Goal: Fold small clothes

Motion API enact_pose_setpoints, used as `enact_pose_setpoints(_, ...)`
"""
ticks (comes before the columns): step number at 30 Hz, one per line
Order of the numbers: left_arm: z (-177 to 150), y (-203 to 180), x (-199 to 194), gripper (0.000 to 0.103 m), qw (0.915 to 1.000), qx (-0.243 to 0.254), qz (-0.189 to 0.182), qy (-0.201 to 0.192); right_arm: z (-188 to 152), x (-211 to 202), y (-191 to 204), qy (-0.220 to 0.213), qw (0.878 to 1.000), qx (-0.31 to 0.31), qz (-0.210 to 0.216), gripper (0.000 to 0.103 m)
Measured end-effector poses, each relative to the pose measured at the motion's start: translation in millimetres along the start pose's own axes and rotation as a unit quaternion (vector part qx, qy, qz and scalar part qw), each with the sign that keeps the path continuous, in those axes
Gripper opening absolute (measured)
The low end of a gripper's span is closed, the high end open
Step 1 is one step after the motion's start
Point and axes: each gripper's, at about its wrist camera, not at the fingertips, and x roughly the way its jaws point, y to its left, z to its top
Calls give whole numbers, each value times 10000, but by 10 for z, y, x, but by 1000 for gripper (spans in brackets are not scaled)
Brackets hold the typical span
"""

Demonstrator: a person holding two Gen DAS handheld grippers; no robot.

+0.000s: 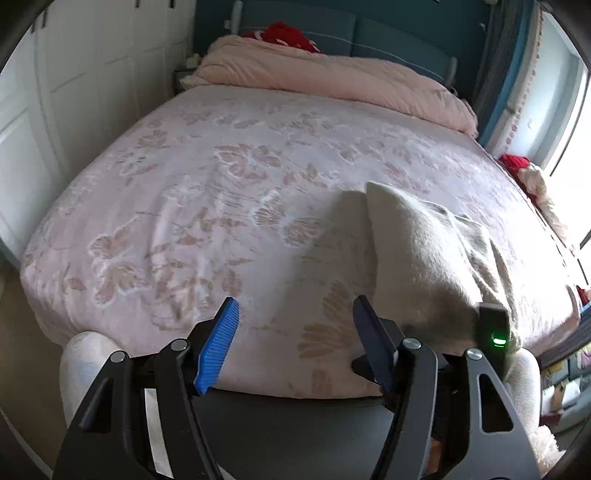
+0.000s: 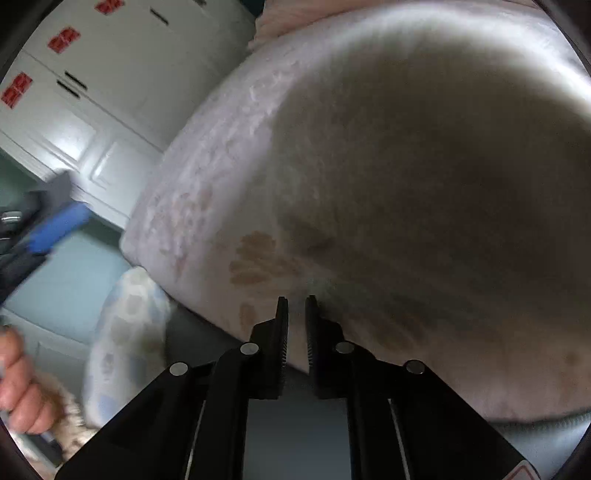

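A white fuzzy garment [image 1: 424,254] hangs lifted over the near right part of the pink flowered bed [image 1: 207,192]. Its lower edge runs down to the right gripper's body [image 1: 493,332], seen with a green light. My left gripper [image 1: 293,317] is open and empty above the bed's near edge, left of the garment. In the right wrist view the garment [image 2: 443,184] fills most of the picture, close and blurred. My right gripper [image 2: 296,314] is nearly closed with a narrow gap, and the cloth meets the right finger [image 2: 314,325]; a grip cannot be confirmed. The left gripper [image 2: 55,229] shows blurred at the left.
A folded pink duvet [image 1: 332,81] and red clothes [image 1: 284,33] lie at the head of the bed. White wardrobe doors [image 1: 74,92] stand on the left. More clothes [image 1: 532,177] lie by the window on the right. A patterned cushion [image 2: 125,332] sits beside the bed.
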Motion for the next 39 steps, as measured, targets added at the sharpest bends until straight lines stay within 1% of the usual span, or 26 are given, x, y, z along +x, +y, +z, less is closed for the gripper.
enact_pose_setpoints(1, 10, -19, 5, 63, 10000, -2, -36, -1, 12, -104, 3, -49, 10000, -28, -19, 21)
enact_pose_setpoints(3, 21, -50, 16, 72, 9999, -9, -99, -41, 28, -542, 13, -183, 9998, -83, 64, 39)
enact_pose_setpoints(4, 18, -67, 36, 72, 9999, -5, -117, -37, 40, -752, -16, -302, 9995, -41, 107, 49)
enact_pose_setpoints(6, 14, -111, 99, 72, 9999, 11, -166, 47, 11, -1314, -152, -907, 9955, 267, 53, 64)
enact_pose_setpoints(8, 5, -188, 171, 72, 9996, 31, -256, 147, 35, -1725, -464, -1472, 9839, 939, -392, 82)
enact_pose_setpoints(9, -6, -233, 200, 72, 9994, 65, -296, 186, 52, -1811, -624, -1564, 9770, 1315, -612, 83)
enact_pose_setpoints(10, -15, -301, 229, 72, 9991, 134, -323, 231, 87, -1835, -861, -1527, 9682, 1842, -735, 83)
enact_pose_setpoints(12, -30, -437, 253, 72, 9984, 307, -380, 275, 144, -1684, -1159, -1165, 9575, 2570, -597, 83)
enact_pose_setpoints(13, -40, -488, 244, 72, 9982, 374, -396, 263, 209, -1519, -1282, -913, 9528, 2883, -264, 82)
enact_pose_setpoints(15, -41, -564, 202, 72, 9977, 523, -389, 190, 337, -1283, -1320, -645, 9484, 3104, 72, 82)
enact_pose_setpoints(16, -43, -594, 167, 72, 9975, 581, -365, 140, 489, -1155, -1274, -475, 9519, 3021, 174, 62)
enact_pose_setpoints(17, -43, -600, 147, 74, 9975, 594, -351, 121, 615, -1116, -1185, -402, 9579, 2840, 115, 21)
enact_pose_setpoints(19, -38, -588, 112, 74, 9977, 579, -332, 115, 912, -1223, -949, -483, 9735, 2235, 9, 21)
enact_pose_setpoints(20, -37, -578, 89, 74, 9979, 550, -331, 99, 1076, -1458, -787, -918, 9784, 1847, 106, 19)
enact_pose_setpoints(23, -57, -568, 62, 75, 9976, 511, -449, 99, 1262, -2028, -586, -1639, 9802, 1105, 58, 18)
enact_pose_setpoints(24, -71, -581, 82, 75, 9974, 523, -467, 143, 1255, -2101, -658, -1751, 9796, 952, -261, 18)
enact_pose_setpoints(25, -93, -614, 136, 75, 9968, 559, -522, 240, 1222, -2097, -804, -1702, 9796, 853, -641, 19)
enact_pose_setpoints(26, -118, -655, 189, 75, 9958, 593, -606, 339, 1159, -1916, -1076, -1341, 9803, 849, -1178, 19)
enact_pose_setpoints(27, -142, -698, 234, 75, 9949, 622, -673, 420, 1074, -1695, -1367, -875, 9789, 1077, -1497, 19)
enact_pose_setpoints(28, -176, -784, 298, 75, 9929, 728, -772, 535, 965, -1459, -1663, -362, 9754, 1435, -1636, 19)
enact_pose_setpoints(29, -202, -864, 331, 75, 9911, 848, -844, 578, 861, -1377, -1804, -286, 9740, 1644, -1530, 19)
enact_pose_setpoints(30, -236, -983, 364, 75, 9882, 1081, -914, 590, 810, -1432, -1823, -540, 9749, 1713, -1315, 19)
enact_pose_setpoints(32, -275, -1118, 420, 75, 9847, 1365, -926, 560, 834, -1507, -1793, -724, 9736, 1865, -1095, 20)
enact_pose_setpoints(36, -287, -1320, 652, 74, 9799, 1635, -966, 615, 785, -1603, -1800, -808, 9715, 2115, -705, 21)
enact_pose_setpoints(37, -264, -1356, 770, 73, 9798, 1648, -927, 646, 773, -1617, -1818, -825, 9710, 2162, -607, 25)
enact_pose_setpoints(39, -232, -1395, 962, 50, 9777, 1648, -1027, 802, 735, -1577, -1866, -798, 9691, 2293, -429, 32)
